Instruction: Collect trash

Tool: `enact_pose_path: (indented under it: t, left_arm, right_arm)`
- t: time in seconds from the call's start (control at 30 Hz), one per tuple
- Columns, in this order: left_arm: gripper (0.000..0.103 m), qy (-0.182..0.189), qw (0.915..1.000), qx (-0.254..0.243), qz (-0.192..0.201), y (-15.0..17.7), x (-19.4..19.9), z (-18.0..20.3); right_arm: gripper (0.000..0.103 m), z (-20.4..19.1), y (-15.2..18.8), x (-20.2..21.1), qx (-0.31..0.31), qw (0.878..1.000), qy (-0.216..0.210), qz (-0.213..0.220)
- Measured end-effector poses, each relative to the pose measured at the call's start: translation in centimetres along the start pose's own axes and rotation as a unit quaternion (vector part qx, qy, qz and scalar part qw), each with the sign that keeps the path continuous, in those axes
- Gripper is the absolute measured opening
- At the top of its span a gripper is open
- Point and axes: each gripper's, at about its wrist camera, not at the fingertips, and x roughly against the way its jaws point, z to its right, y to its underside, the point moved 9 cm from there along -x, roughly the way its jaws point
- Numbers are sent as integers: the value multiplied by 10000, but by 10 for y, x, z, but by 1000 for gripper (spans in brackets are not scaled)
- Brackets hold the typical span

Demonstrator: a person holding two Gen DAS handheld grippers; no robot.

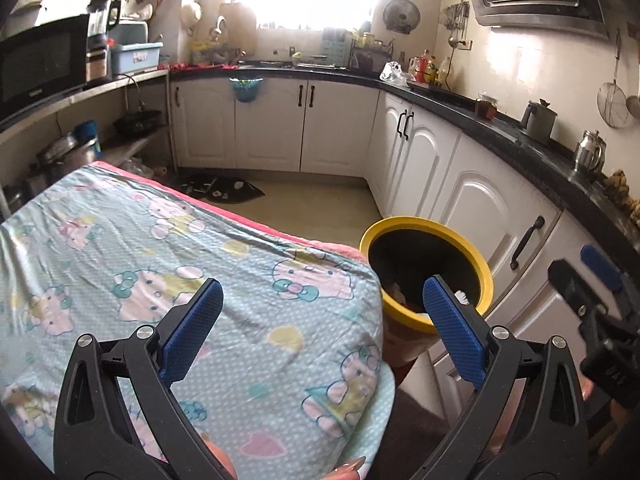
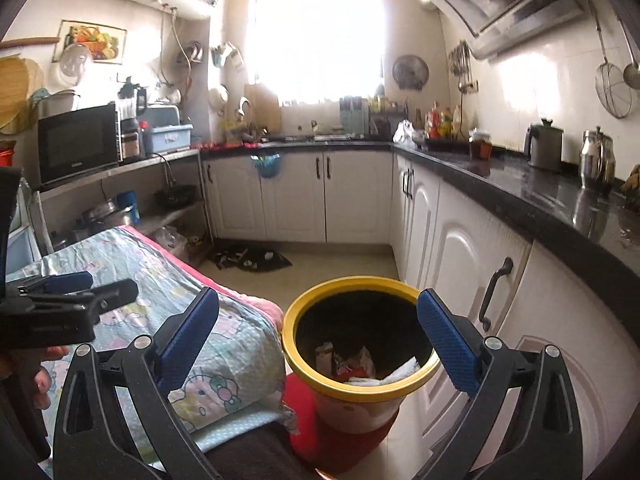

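Left wrist view: the left gripper (image 1: 322,310) hangs over a table covered by a cartoon-print cloth (image 1: 160,248), its two blue pads spread wide with nothing between them. One bin (image 1: 486,272) with a yellow rim stands just beside the table's right corner, in front of the white cabinets (image 1: 472,196). The bin is upright, long axis vertical, mouth pointing up. This view shows only part of its dark interior; the right pad overlaps the near rim, and a white scrap shows beside that pad. The right gripper (image 1: 592,280) appears at the right edge as one black body with one blue pad visible.

Right wrist view: the right gripper (image 2: 318,322) hangs above and just short of the bin (image 2: 304,354), fingers wide apart and gripping nothing. From here the bin mouth is seen almost whole. Trash (image 2: 356,364) lies at the bottom: several crumpled wrappers and white paper pieces; an exact count cannot be made. The bin stands on one red mat (image 2: 308,436), which the left view does not show. The left gripper (image 2: 64,296) enters from the left edge over the cloth (image 2: 132,268).

Both views show one microwave (image 2: 78,142) on the left shelf, one dark countertop (image 2: 532,196) carrying two metal kettles (image 2: 598,162), and one dark mat (image 2: 252,260) on the floor by the far cabinets.
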Motion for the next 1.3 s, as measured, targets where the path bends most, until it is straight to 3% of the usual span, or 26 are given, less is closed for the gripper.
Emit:
enact_pose_path:
  t: [0.33,0.8,1.3]
  left_arm:
    - [92,-197,9985,-167,488,17,30,3]
    - [92,-140,9947,-123,1008,33,50,10]
    - [92,-79,9945,-75,1044,41,48,10]
  right_arm:
    - [97,-11,15,33,86,9991,-66,400]
    - [97,-12,29,62,132,9934,220,1120]
    - [97,-10,34,53,-8,9951,209,966]
